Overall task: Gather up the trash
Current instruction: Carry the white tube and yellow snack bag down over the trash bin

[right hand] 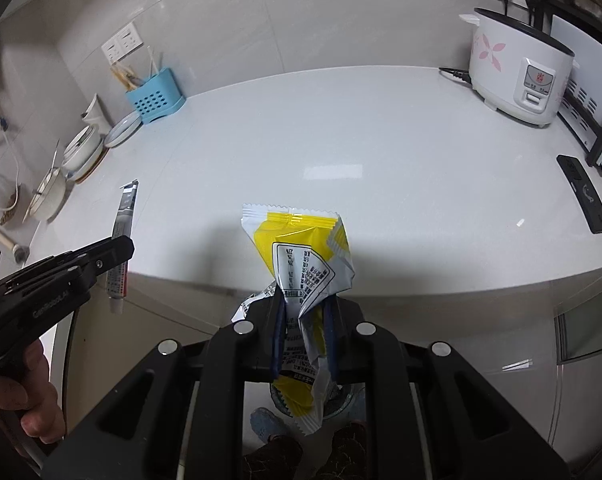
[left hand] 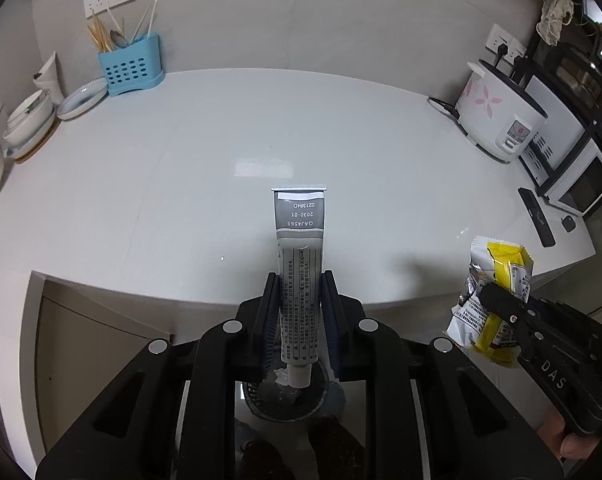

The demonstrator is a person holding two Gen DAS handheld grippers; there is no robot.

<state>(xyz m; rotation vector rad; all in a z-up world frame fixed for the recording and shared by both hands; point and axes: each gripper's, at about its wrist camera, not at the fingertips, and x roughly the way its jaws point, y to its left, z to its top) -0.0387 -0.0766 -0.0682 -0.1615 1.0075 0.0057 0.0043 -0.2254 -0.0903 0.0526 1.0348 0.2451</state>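
Note:
My left gripper (left hand: 299, 280) is shut on a grey and white tube (left hand: 300, 240), crimped end pointing away, white cap toward the camera. The same tube (right hand: 121, 236) shows in the right wrist view, clamped in the left gripper (right hand: 117, 250) at the left. My right gripper (right hand: 304, 300) is shut on a crumpled yellow and white snack wrapper (right hand: 301, 248). That wrapper (left hand: 497, 280) appears in the left wrist view at the right, pinched by the right gripper (left hand: 491, 294). Both are held past the front edge of the white counter (left hand: 221, 168). A dark mesh bin (left hand: 289, 400) lies on the floor below.
A blue utensil holder (left hand: 131, 64), plates and bowls (left hand: 29, 120) stand at the back left. A rice cooker (left hand: 501, 116), a rack with a microwave (left hand: 573, 160) and a black remote (left hand: 537, 216) sit at the right. Cabinet fronts (left hand: 81, 352) run under the counter.

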